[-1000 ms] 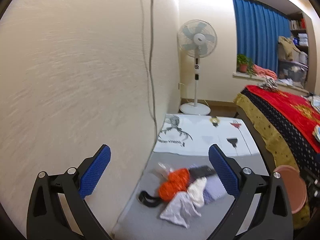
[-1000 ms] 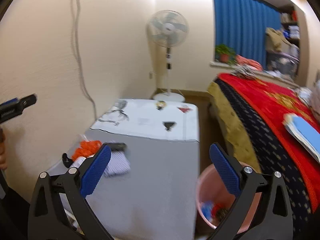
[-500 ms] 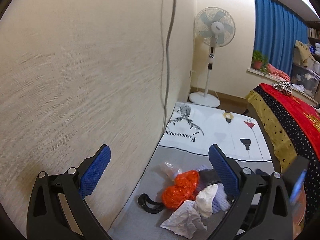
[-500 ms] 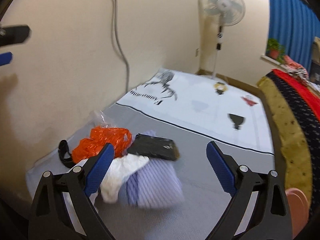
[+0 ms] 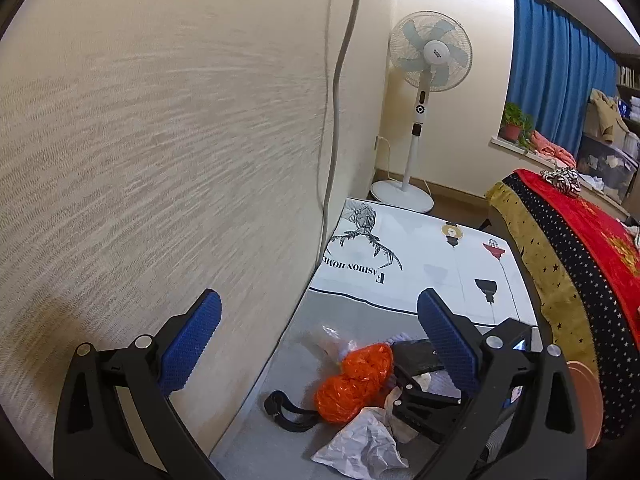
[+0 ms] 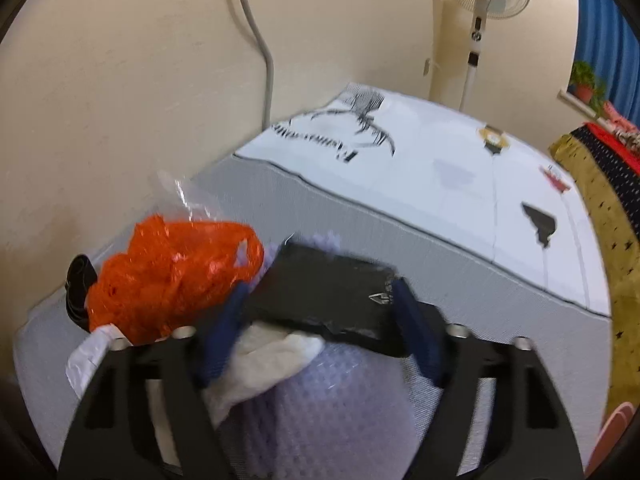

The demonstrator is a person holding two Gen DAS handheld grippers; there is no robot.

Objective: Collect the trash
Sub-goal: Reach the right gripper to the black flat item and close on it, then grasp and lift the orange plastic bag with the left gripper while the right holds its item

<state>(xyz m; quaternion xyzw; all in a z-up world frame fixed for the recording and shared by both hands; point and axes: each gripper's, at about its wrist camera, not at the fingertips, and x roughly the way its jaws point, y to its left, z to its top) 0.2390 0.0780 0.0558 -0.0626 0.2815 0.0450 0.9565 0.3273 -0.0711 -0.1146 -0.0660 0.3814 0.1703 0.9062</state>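
Trash heaped on a grey mat (image 6: 360, 236) near the cream wall (image 5: 160, 140), at the near left of the room.

Right gripper (image 6: 320, 320) down over the heap, jaws just closing in around a black packet (image 6: 328, 296); blue pads at its two ends, seemingly touching, though motion blur hides whether pressing yet. Packet lying on top of pale lilac bubble wrap (image 6: 340, 412) and a white tissue (image 6: 272, 356). Crumpled orange plastic bag (image 6: 168, 272) just left of the packet, with clear film (image 6: 192, 196) behind it and a black strap (image 6: 78, 288) at its far left edge.

Left gripper (image 5: 316, 344) held above, beside the wall, jaws wide apart with nothing between the pads. Below it, crumpled white paper (image 5: 360, 448) at the near edge of the heap.

Pink bin (image 5: 588, 400) at the right, beside the bed with its red and gold cover (image 5: 568, 248). White printed sheet (image 5: 432, 264) beyond the mat; standing fan (image 5: 424, 80) in the far corner; blue curtain (image 5: 560, 80) at far right.
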